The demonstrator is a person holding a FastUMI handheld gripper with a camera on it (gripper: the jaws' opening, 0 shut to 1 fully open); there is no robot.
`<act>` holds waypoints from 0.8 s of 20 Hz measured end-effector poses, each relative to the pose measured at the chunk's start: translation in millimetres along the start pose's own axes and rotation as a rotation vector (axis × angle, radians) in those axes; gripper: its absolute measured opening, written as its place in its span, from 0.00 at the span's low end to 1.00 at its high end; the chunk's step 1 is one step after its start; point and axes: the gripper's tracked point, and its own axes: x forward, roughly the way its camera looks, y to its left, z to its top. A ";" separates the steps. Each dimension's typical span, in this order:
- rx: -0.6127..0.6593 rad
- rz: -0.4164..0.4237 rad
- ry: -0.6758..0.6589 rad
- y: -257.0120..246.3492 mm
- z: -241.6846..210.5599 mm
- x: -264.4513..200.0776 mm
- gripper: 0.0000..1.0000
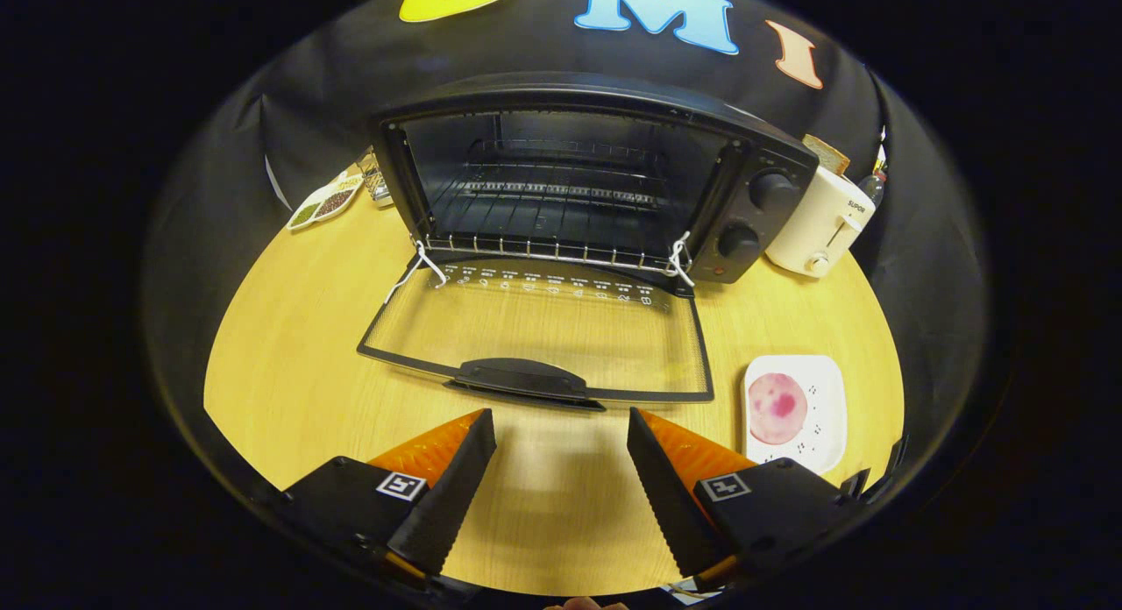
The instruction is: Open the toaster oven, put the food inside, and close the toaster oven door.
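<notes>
At upper left a small dish (326, 201) sits by the oven (578, 180), whose door (535, 338) lies flat open at centre, so the first step looks done and the rack inside is bare. The gripper (561, 457) at bottom centre has its fingers apart, holding nothing. At lower right the food (777, 407) waits on its plate (824, 378); loading and closing remain.

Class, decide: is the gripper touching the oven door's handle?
Apart. The gripper view shows bare table between the open gripper and the door handle.
</notes>
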 end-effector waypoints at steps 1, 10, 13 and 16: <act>-0.001 -0.008 -0.011 -6.4 -1.4 -5.8 0.98; 0.045 -0.097 -0.151 -105.8 11.7 -80.4 0.97; 0.071 -0.129 -0.161 -151.8 11.5 -99.4 0.98; 0.110 -0.160 -0.173 -193.1 9.3 -102.6 0.97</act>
